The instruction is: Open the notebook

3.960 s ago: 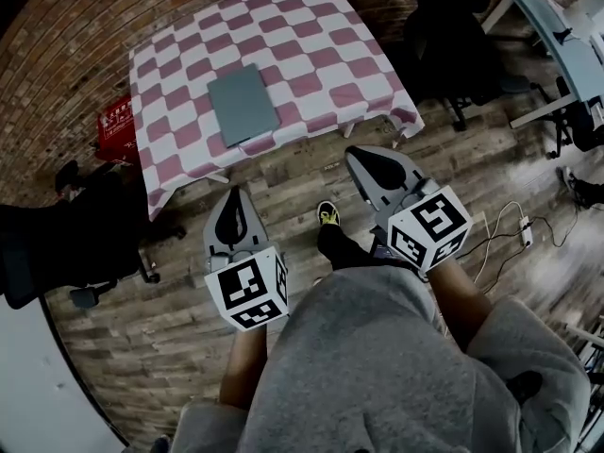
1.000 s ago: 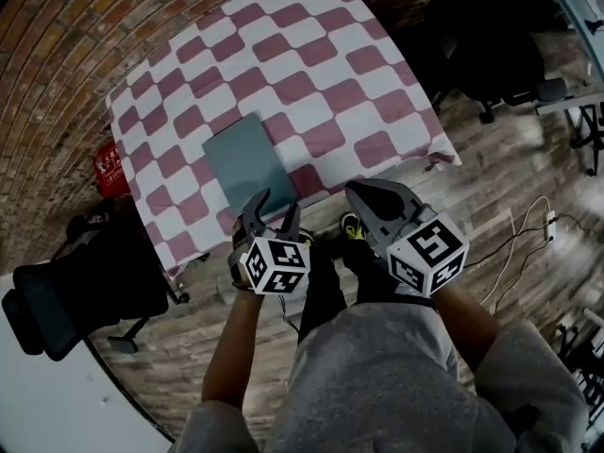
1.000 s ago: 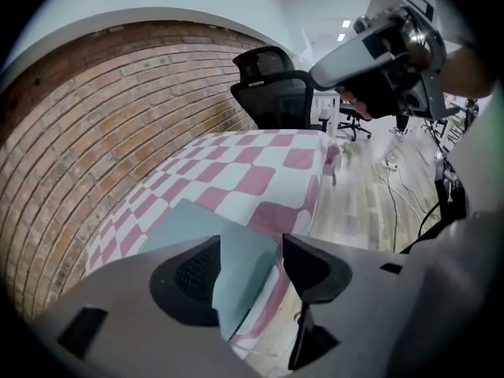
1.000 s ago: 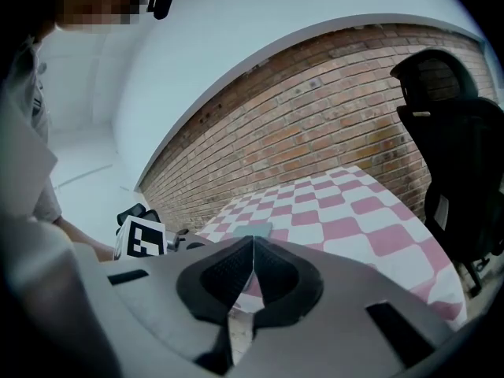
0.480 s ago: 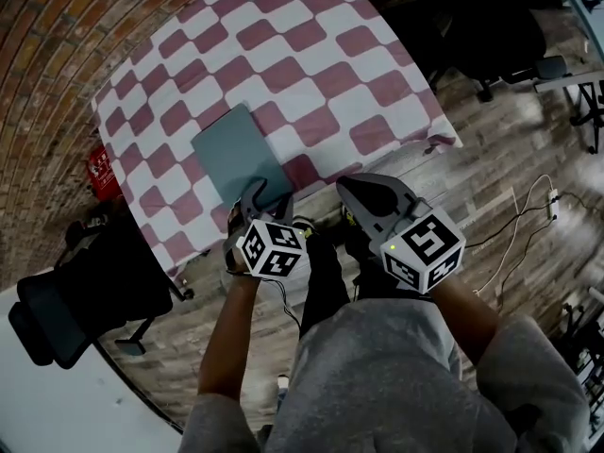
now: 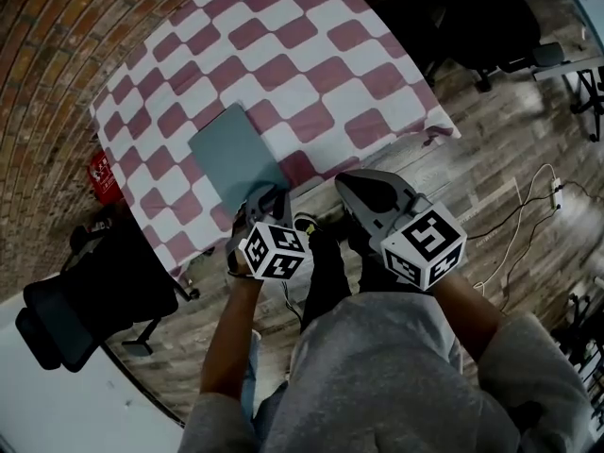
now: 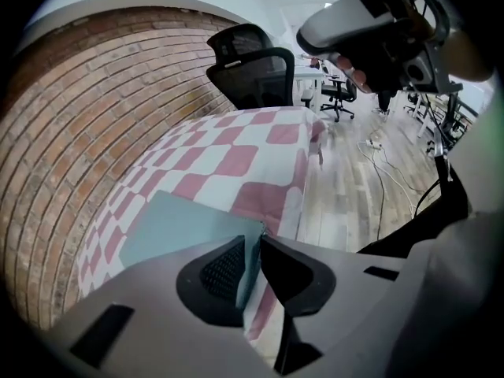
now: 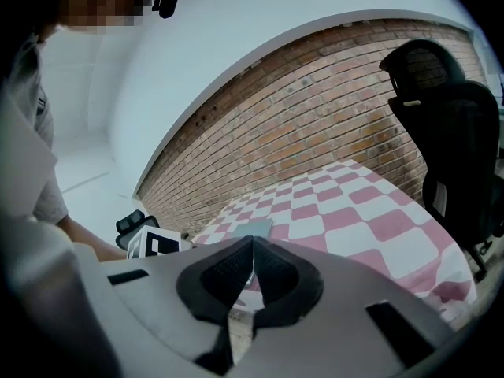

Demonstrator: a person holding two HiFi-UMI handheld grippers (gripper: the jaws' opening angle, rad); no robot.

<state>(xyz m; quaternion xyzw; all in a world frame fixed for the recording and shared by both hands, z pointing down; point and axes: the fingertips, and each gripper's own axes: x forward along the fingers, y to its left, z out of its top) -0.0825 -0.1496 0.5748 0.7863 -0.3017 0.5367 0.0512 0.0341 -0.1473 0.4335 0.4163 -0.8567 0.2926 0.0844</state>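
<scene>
A grey-teal notebook (image 6: 234, 154) lies closed on the pink-and-white checked tablecloth (image 6: 311, 55), near the table's front edge. My left gripper (image 6: 267, 197) points down at the notebook's near right corner. In the left gripper view the jaws of that gripper (image 7: 253, 246) are closing, with the corner of the notebook (image 7: 185, 223) between the pads and only a thin gap left. My right gripper (image 6: 343, 179) hangs shut and empty over the floor, just off the table's front edge. In the right gripper view its jaws (image 8: 253, 246) meet, and the notebook (image 8: 252, 228) shows beyond them.
A black office chair (image 6: 85, 300) stands left of the table, and another (image 6: 481, 26) at the far right. A red object (image 6: 99, 176) rests by the brick wall. Cables (image 6: 528, 215) trail over the wooden floor at the right. The person's legs are below the grippers.
My left gripper has sunk onto the notebook's near corner, and its jaws have gone from wide open to nearly closed around it. The right gripper has stayed put.
</scene>
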